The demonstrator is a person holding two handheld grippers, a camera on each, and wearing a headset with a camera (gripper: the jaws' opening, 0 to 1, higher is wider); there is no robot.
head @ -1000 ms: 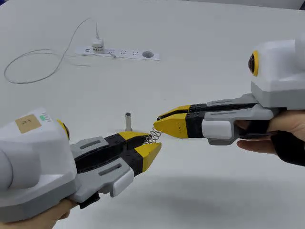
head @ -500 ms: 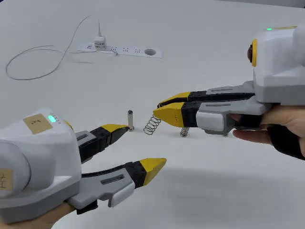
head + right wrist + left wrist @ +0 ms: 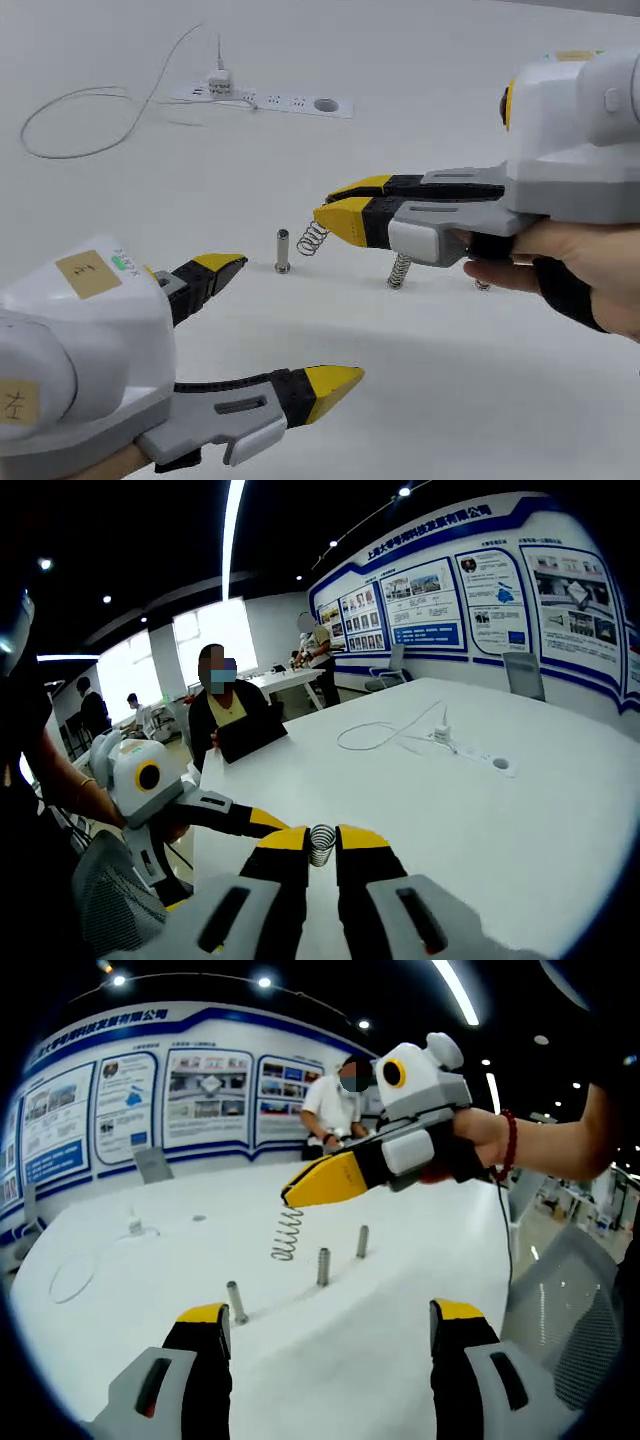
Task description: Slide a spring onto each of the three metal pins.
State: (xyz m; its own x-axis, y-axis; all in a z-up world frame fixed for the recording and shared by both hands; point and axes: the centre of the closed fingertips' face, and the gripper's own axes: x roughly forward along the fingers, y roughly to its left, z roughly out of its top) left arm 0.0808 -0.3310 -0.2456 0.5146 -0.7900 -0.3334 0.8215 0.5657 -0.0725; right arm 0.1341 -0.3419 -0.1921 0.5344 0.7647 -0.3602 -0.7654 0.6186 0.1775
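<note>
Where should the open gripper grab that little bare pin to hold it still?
I'd grip the bare pin low on its shaft, with the left gripper coming in level from the near side. It stands upright and slim, and its top should be free for the spring.

So the left pin [image 3: 282, 250] is on the table [image 3: 450, 400], spring [image 3: 313, 238] just right of it at the tip of the right gripper [image 3: 322, 205], middle pin [image 3: 400, 270] further right. Power strip [image 3: 265, 102] and cable [image 3: 80, 120] way behind, left gripper [image 3: 300, 318] nearest.

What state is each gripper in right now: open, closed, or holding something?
Left gripper: open, holding nothing.
Right gripper: closed on the spring.
</note>
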